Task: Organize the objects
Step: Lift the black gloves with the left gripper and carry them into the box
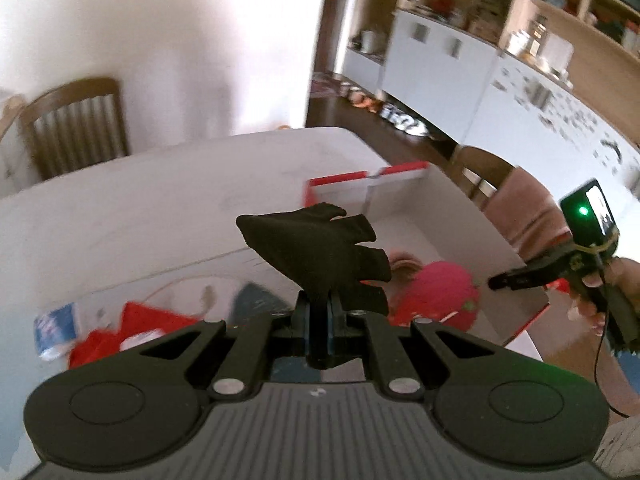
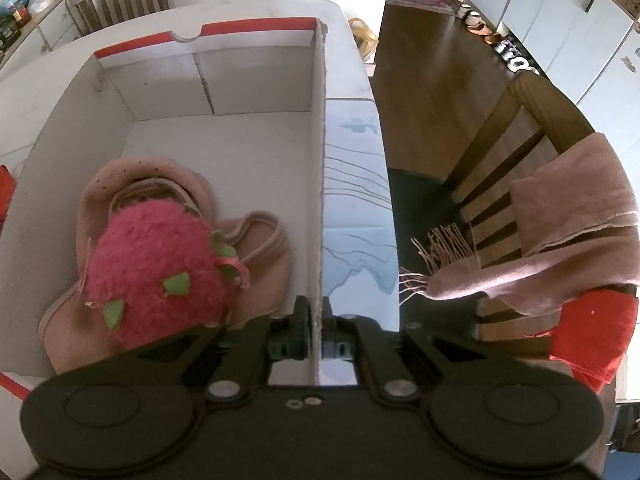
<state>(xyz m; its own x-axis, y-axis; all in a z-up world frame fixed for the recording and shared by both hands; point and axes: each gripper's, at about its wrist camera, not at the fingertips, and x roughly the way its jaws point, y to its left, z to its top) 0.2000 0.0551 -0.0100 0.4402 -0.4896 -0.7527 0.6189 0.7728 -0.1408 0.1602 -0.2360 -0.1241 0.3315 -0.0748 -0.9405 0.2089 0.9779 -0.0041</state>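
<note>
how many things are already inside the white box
2: a pink plush strawberry near the front left corner, lying on a beige slipper-like felt piece spread over the box floor. More may be hidden beneath them.

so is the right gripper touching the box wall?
Touching. Right wrist view shows the right gripper shut on the box wall, pads pressed against both faces of the cardboard.

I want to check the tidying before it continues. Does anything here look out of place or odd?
Mostly fine. The pink scarf hangs over the chair beside the box, not inside it. A black glove dangles from the left gripper, not yet in the box.
</note>
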